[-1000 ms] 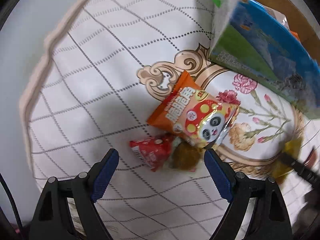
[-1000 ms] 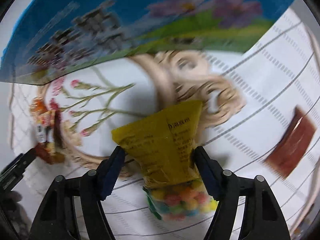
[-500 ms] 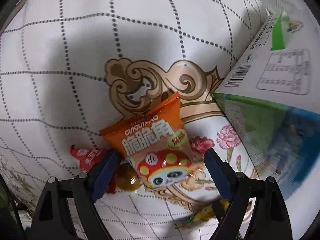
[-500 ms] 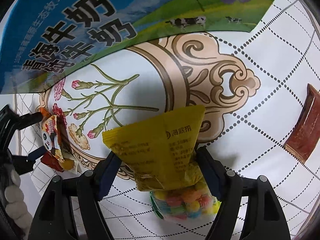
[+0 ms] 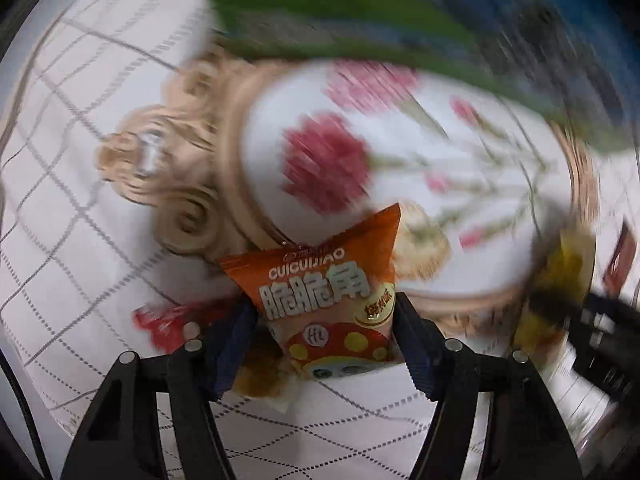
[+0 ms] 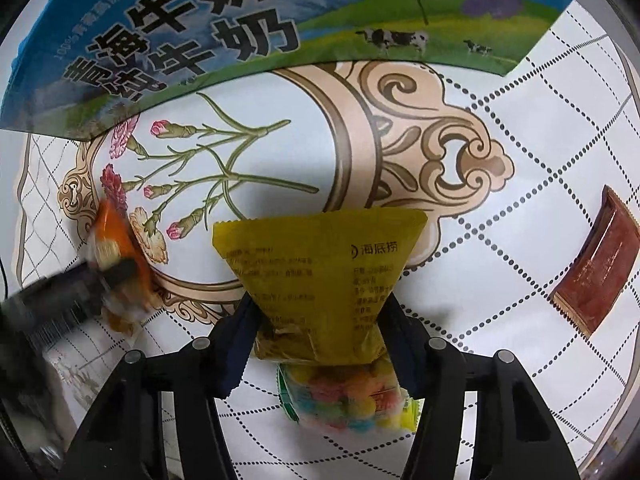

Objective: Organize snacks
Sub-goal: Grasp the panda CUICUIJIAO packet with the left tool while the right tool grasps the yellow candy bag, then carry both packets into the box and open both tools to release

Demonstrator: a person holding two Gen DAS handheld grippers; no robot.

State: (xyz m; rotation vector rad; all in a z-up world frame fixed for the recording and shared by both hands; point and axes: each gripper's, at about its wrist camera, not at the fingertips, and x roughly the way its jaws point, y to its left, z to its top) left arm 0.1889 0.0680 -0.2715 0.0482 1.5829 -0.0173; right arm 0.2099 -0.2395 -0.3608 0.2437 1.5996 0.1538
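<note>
My left gripper [image 5: 324,332] is shut on an orange panda snack bag [image 5: 324,292], which also shows blurred in the right wrist view [image 6: 114,248]. A red packet [image 5: 168,320] and a brown snack [image 5: 262,376] lie under and beside it. My right gripper [image 6: 318,336] is shut on a yellow snack bag [image 6: 320,280]; this bag shows in the left wrist view [image 5: 560,288]. A clear bag of coloured candy balls [image 6: 348,396] lies below the right fingers. A blue and green milk carton box [image 6: 240,28] stands behind.
A dark red-brown packet [image 6: 596,276] lies on the tablecloth [image 6: 520,120] at the right. The milk box [image 5: 400,8] fills the back of both views. The left gripper shows at the left of the right wrist view [image 6: 60,292].
My left gripper has closed on the orange panda bag and is moving, so its view is blurred. The right gripper holds the yellow bag as before, almost still.
</note>
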